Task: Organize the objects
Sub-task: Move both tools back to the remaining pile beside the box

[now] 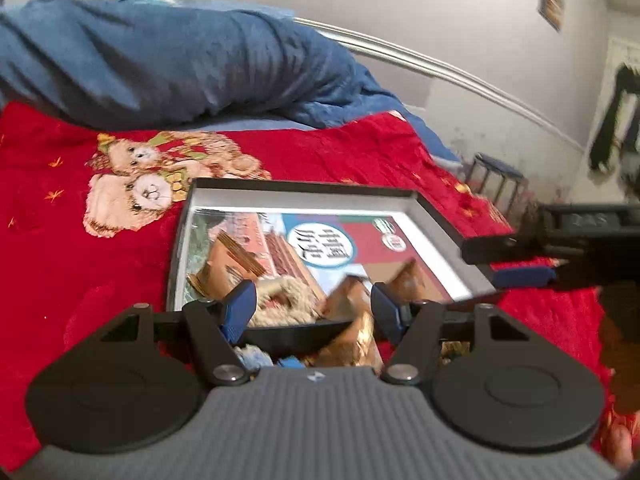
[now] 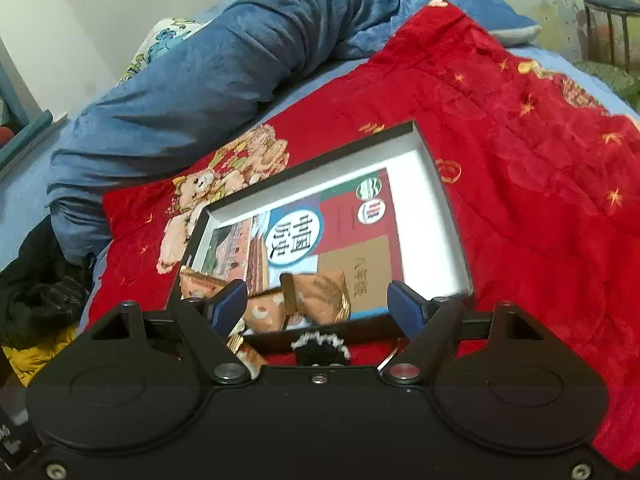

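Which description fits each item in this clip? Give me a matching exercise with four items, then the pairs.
Items:
1. book
2. snack packets
3. bear blanket
4. blue duvet

Descriptions:
A. red, spread under the box
B. bunched up along the far side of the bed
C. flat on the floor of the box
D. gold-brown, piled at the box's near end, on the book

Pairs: 1-C, 2-D, 3-A, 4-B

Both the left gripper and the right gripper hover open over the near end.
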The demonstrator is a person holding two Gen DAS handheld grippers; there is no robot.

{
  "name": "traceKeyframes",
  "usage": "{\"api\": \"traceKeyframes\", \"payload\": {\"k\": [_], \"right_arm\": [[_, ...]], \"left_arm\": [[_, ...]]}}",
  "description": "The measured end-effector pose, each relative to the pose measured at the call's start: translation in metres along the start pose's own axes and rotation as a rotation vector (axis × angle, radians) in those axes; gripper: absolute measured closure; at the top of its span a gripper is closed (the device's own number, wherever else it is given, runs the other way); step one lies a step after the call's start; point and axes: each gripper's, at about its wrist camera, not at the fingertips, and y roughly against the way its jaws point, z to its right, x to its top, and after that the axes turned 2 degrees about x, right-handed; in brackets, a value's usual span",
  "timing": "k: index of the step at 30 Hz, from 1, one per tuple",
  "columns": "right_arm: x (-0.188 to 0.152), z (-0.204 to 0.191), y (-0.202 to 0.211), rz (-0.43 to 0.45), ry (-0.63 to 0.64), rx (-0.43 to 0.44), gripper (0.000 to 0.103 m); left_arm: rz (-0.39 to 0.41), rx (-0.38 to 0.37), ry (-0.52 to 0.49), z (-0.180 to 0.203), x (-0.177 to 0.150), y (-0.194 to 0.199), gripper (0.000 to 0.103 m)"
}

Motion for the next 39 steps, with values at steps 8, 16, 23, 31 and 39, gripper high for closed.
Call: {"api": "traceKeyframes", "payload": {"k": [8, 16, 23, 31, 39], "right_arm": [[-0.014, -0.037, -0.001, -0.078, 0.171, -0.047, 0.029], [-0.009, -0.028, 0.005, -0.084, 0.095, -0.069, 0.033], [-0.023, -0.012, 0.007, -0.161, 0.107, -0.133, 0.054], [-0.037, -0.004, -0.001, -0.221, 0.108, -0.11, 0.068], [-0.045, -0.008, -0.01, -0.252, 0.139, -0.092, 0.075]], "left_arm": [[-0.04, -0.01, -0.129, 0.023, -0.018, 0.02, 0.025], [0.017, -0.036, -0.235, 0.032, -0.02, 0.017, 0.024], [-0.003, -0.033, -0.245, 0.029, -0.02, 0.001, 0.027], [-0.096, -0.036, -0.27, 0.034, -0.037, -0.024, 0.027], [-0.102, -0.011, -0.241, 0.034, -0.039, -0.034, 0.044]]}}
